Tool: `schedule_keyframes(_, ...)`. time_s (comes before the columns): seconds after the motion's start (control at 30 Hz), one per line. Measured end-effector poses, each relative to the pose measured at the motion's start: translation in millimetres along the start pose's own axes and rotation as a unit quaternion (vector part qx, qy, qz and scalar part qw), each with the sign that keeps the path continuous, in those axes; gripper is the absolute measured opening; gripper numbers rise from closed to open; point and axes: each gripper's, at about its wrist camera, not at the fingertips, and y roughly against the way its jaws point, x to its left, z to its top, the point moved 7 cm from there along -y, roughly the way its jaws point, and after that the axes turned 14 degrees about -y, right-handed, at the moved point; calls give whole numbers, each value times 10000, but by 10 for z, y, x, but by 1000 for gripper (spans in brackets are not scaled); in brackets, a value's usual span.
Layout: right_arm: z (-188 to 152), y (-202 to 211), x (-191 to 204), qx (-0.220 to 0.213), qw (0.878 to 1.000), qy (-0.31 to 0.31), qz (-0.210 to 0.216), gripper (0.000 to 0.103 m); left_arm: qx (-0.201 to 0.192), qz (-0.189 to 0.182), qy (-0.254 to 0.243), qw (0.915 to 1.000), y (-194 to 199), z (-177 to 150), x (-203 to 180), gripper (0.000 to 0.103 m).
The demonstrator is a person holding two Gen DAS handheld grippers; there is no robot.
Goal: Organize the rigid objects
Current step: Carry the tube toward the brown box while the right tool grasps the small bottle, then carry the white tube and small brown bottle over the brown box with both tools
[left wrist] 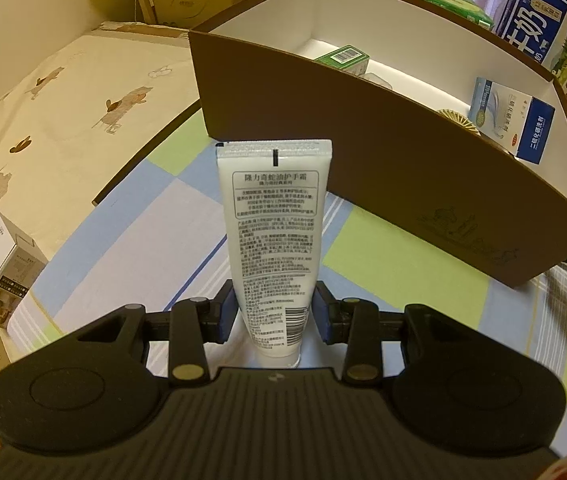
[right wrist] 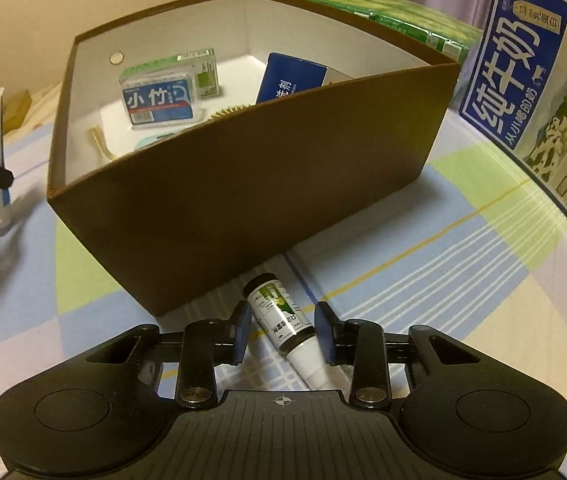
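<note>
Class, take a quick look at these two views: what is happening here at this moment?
A person is sorting small items into a brown box on a checked cloth. The left gripper holds a white hand cream tube upright in front of the box. The right gripper straddles a small green-labelled bottle lying beside the box, fingers apart, not yet gripping. Several packets already sit inside.

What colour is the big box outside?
Brown outside, white inside; the right wrist view shows it best.
</note>
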Motion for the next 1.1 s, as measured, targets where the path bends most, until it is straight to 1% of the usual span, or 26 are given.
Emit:
schedule_keyframes(0.13, -11, -30, 26, 71, 9999, 32, -141, 28, -5, -33, -16, 10000, -13, 10, 10, 34)
schedule_keyframes(0.2, -15, -33, 47, 164, 9996, -5, -250, 22, -7, -50, -16, 10000, -15, 13, 9, 34)
schedule_keyframes(0.27, -24, -27, 71, 222, 9992, -105, -310, 20, -16, -69, -24, 10000, -13, 12, 14, 34)
schedule_keyframes(0.53, -83, -55, 105, 316, 9966, -541, -534, 20, -46, -125, -60, 9999, -10, 5, 20, 34)
schedule_keyframes(0.6, -96, -56, 119, 227, 9965, -561, -572, 20, -60, -135, -80, 9999, -12, 5, 21, 34)
schedule_keyframes(0.9, -158, 16, 124, 146, 9940, -920, -579, 20, -116, -191, -116, 9997, 4, -20, 28, 34)
schedule_keyframes(1.1, -218, 144, 140, 47, 9891, -1383, -508, 20, -179, -264, -172, 9993, 40, -37, 35, 34)
